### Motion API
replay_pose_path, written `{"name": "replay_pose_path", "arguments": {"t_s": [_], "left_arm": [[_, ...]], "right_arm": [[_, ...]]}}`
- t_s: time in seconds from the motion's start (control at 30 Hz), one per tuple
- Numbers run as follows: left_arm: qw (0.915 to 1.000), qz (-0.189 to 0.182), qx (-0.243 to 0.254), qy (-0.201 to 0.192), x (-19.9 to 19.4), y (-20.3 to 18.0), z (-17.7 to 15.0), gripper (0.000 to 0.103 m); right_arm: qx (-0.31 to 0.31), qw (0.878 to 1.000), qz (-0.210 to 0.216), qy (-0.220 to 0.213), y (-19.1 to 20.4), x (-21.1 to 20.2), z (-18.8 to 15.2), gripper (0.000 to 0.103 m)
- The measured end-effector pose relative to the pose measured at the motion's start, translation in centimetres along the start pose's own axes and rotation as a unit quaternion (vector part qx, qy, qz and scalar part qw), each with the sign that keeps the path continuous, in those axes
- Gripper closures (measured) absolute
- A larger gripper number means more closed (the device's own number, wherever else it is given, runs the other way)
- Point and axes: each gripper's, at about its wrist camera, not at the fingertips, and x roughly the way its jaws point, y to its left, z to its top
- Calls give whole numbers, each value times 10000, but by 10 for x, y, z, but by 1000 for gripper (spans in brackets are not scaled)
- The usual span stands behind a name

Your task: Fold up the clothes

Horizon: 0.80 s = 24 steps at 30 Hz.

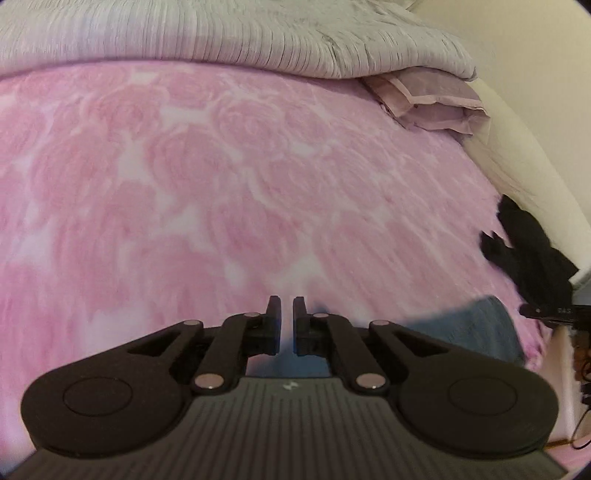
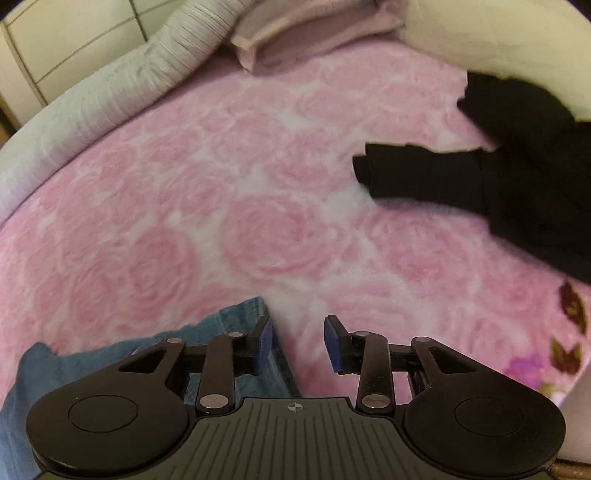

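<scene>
A blue denim-like garment (image 2: 229, 325) lies on the pink blanket, under the left finger of my right gripper (image 2: 298, 328). That gripper is open, with only blanket showing between its blue pads. In the left wrist view the same blue garment (image 1: 461, 332) runs from the lower right in under my left gripper (image 1: 287, 308). That gripper is shut, and blue cloth shows in the narrow slit between its fingers. A crumpled black garment (image 2: 517, 184) sprawls at the right, also seen as the black garment (image 1: 528, 251) at the bed's right edge.
A pink rose-patterned blanket (image 1: 221, 184) covers the bed. A grey ribbed duvet (image 1: 221, 37) is bunched along the far side, with a folded lilac cloth (image 1: 436, 107) beside it. A cream wall (image 2: 480, 33) borders the bed on the right.
</scene>
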Motion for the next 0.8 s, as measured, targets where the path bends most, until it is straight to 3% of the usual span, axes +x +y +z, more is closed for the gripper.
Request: {"name": "replay_pose_path", "arguments": {"t_s": [0.07, 0.17, 0.27, 0.33, 0.47, 0.67, 0.73, 0.8], "left_arm": [[9996, -88, -254, 127, -18, 1, -27, 102], [9977, 87, -465, 487, -16, 3, -69, 101], [9957, 422, -445, 692, -16, 9, -98, 101], [9944, 631, -631, 559, -35, 19, -112, 101], [9915, 1061, -726, 179, -83, 42, -133, 101], [9899, 1374, -302, -143, -118, 75, -168, 97], [9862, 1583, -365, -320, -129, 90, -181, 97], [9820, 1736, -509, -546, -141, 107, -193, 97]], "right_arm": [[-331, 9991, 208, 134, 15, -9, -23, 68], [-814, 9948, 422, 437, 39, -11, -62, 68], [-1118, 9916, 172, 630, 49, 8, -106, 68], [-1328, 9906, -73, 326, 57, 2, -121, 68], [-936, 9940, -555, 139, 71, -22, -131, 68], [-1443, 9893, -196, -83, 139, -32, -172, 68], [-1639, 9846, -610, 12, 150, -13, -196, 68], [-1391, 9872, -714, -314, 151, -11, -208, 64]]}}
